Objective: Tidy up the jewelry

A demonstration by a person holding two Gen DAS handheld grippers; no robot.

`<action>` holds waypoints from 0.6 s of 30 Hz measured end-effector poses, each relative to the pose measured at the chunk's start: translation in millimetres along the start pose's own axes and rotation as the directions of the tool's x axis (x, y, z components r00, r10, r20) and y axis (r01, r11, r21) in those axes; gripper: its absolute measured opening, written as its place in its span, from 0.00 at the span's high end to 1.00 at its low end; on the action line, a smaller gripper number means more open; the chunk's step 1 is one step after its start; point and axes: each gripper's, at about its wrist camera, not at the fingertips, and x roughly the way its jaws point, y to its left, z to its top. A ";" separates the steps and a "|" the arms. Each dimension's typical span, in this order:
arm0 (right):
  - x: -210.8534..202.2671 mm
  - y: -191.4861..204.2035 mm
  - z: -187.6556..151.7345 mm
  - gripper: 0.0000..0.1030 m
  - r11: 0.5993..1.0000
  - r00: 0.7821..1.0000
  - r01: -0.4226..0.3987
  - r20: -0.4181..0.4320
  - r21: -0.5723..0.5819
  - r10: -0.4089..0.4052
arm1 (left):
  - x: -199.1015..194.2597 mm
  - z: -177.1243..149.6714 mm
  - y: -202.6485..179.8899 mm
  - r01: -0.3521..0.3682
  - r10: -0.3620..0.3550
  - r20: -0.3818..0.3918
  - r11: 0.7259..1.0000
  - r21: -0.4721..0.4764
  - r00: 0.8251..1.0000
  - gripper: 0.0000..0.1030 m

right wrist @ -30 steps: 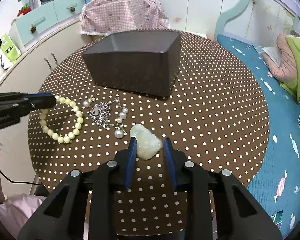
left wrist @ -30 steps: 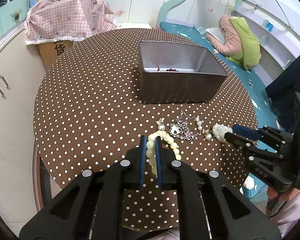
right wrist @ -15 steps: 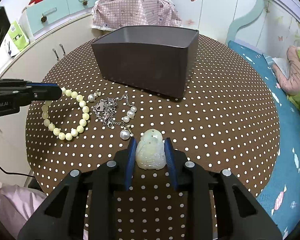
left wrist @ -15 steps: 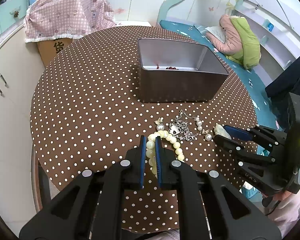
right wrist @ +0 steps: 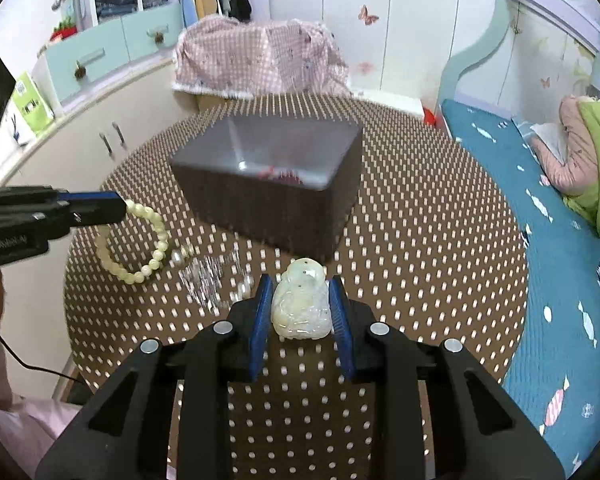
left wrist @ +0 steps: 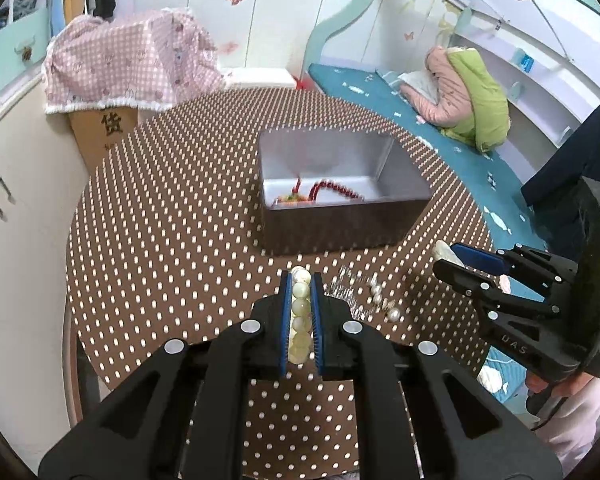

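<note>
We clamp the bead bracelet (left wrist: 300, 320) in our left fingers (left wrist: 315, 312) and the jade pendant (right wrist: 300, 304) in our right fingers (right wrist: 337, 312), likely bound for the box (left wrist: 340, 224).

Your right tool (right wrist: 302, 304) clamps the pale jade pendant (right wrist: 300, 304) above the dotted worktop (right wrist: 420, 240). At the left, your left tool (right wrist: 120, 208) grips the cream bead bracelet (right wrist: 148, 248), which dangles beside the dark box (right wrist: 268, 184).

glossy bead bracelet (left wrist: 300, 320), waxy stone pendant (right wrist: 300, 304), matt metal box (left wrist: 340, 200), polka-dot cloth (left wrist: 160, 240).
</note>
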 end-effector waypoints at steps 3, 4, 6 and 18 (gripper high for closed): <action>-5.5 -1.4 13.5 0.74 1.000 1.000 0.005 0.030 -0.004 -0.005 | -6.4 11.4 -3.4 0.006 -0.007 0.031 1.000 0.013 0.999 0.91; -7.3 -1.7 18.3 0.74 1.000 0.999 0.003 0.042 -0.007 -0.002 | -8.7 15.7 -5.0 0.007 -0.008 0.043 1.000 0.020 0.999 0.91; -9.8 -2.6 27.5 0.74 1.000 0.998 -0.002 0.063 -0.009 0.003 | -13.7 24.5 -8.1 0.005 -0.007 0.070 1.000 0.031 0.998 0.91; 17.1 2.5 70.9 0.74 0.999 0.996 -0.029 0.080 -0.036 0.032 | 11.1 79.8 -11.1 0.047 -0.051 0.095 0.998 0.039 0.994 0.91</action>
